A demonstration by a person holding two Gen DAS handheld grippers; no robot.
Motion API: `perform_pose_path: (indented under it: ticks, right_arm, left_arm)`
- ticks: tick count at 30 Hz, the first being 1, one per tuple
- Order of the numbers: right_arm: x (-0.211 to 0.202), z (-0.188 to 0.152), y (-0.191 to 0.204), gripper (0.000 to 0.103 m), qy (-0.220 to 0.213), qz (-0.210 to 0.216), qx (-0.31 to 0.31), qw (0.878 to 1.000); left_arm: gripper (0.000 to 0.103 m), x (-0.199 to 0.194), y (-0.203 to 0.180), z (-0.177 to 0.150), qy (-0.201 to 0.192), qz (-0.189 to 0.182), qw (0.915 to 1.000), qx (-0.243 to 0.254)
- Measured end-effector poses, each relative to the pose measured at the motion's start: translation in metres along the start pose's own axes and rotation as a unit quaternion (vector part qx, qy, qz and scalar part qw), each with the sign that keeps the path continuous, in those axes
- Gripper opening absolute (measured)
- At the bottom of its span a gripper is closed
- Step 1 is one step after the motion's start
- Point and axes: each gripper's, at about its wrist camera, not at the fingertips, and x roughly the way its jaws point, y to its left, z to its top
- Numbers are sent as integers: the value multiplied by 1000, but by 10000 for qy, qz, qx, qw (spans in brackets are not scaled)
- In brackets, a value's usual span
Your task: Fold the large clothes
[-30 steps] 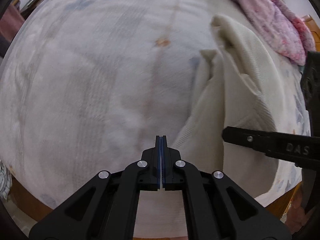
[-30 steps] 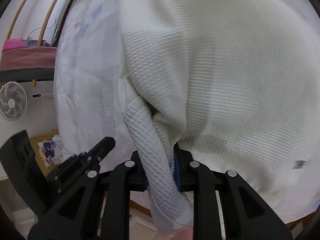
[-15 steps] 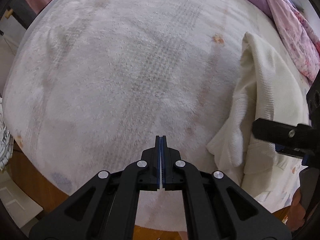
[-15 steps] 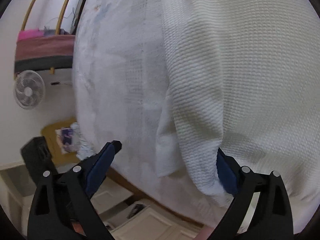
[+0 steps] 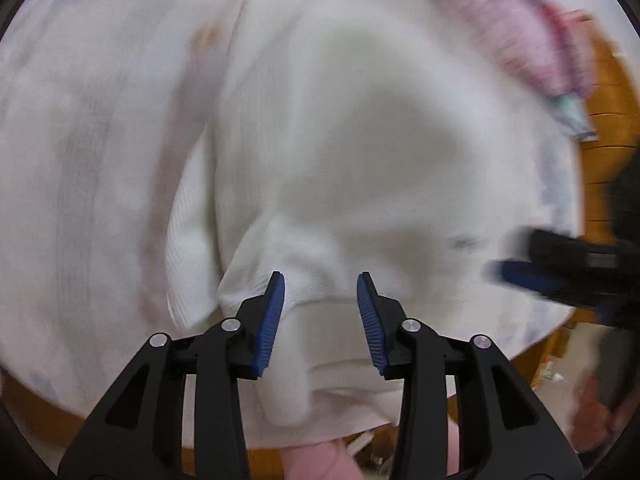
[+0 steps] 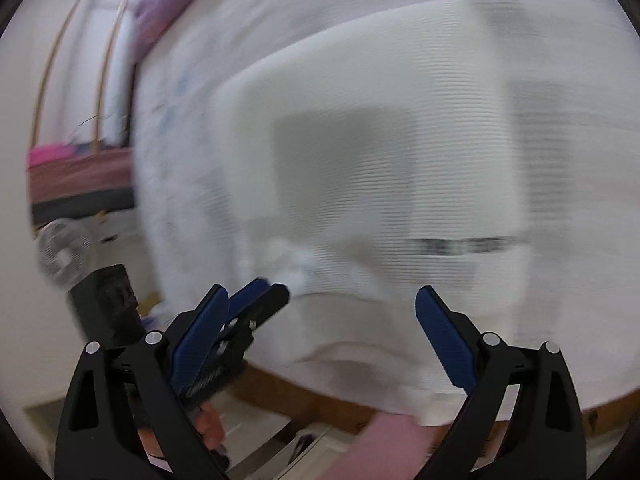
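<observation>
Only our left wrist view shows the pink quilt (image 5: pixel 532 28); only the right one shows a fan (image 6: pixel 64 250) and purple bedding (image 6: pixel 172 4). The cream garment (image 5: pixel 352 152) lies folded on the bed (image 5: pixel 88 128). Our left claw (image 5: pixel 321 304) is opening over its near edge, gripping nothing. Our right claw (image 6: pixel 322 320) stands wide, empty.

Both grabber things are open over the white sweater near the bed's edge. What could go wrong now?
1. The cream sweater has a fold hanging over the bed's edge; a nudge might slide it off.
2. The left gripper is opening over a bunched fold, so it may pinch several layers and spoil the fold.
3. The right gripper, wide open and holding nothing, sits close beside the left one; they could bump.
</observation>
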Motion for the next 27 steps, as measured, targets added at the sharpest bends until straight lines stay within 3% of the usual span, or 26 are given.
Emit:
perform_pose_path:
  ticks: [1,2,4,6,8,12,15,18,23,27]
  right_arm:
    - [-3,-2,-8,87,-107,-183,35,9998]
    - [-5,-3,-13,81,-201,-323,30,9993]
    - [-3,-8,-15,68,-402,-810,-77,9959]
    - [3,-16,-13,46,-311,-975,-350,9941]
    - [17,-21,-13,36,-144,-1020,-526,9933]
    - [68,-17,-29,24,31,-1238,-640,9902]
    - [90,1,-33,24,197,-1341,-228,9905]
    - [75,5,-14,26,411,-1494,-248,9876]
    - [20,32,22,26,-156,-1497,-448,9876]
    - [30,77,23,26,-210,-1617,-375,9859]
  left_arm:
    - [8,10,7,-2,65,288,9996,-44]
    - [2,17,16,-4,128,450,9989,-90]
    - [2,26,37,-7,328,363,9985,-264]
    - [2,21,39,-6,331,571,9978,-59]
    - [3,17,36,-1,274,989,9946,145]
    - [3,46,43,14,448,1092,9930,-20]
    - [3,52,29,18,559,1482,9870,283]
    - [3,28,21,19,502,1483,9871,337]
    - [3,-29,-5,42,-43,1232,9915,423]
    - [3,1,-26,93,-146,1221,9911,515]
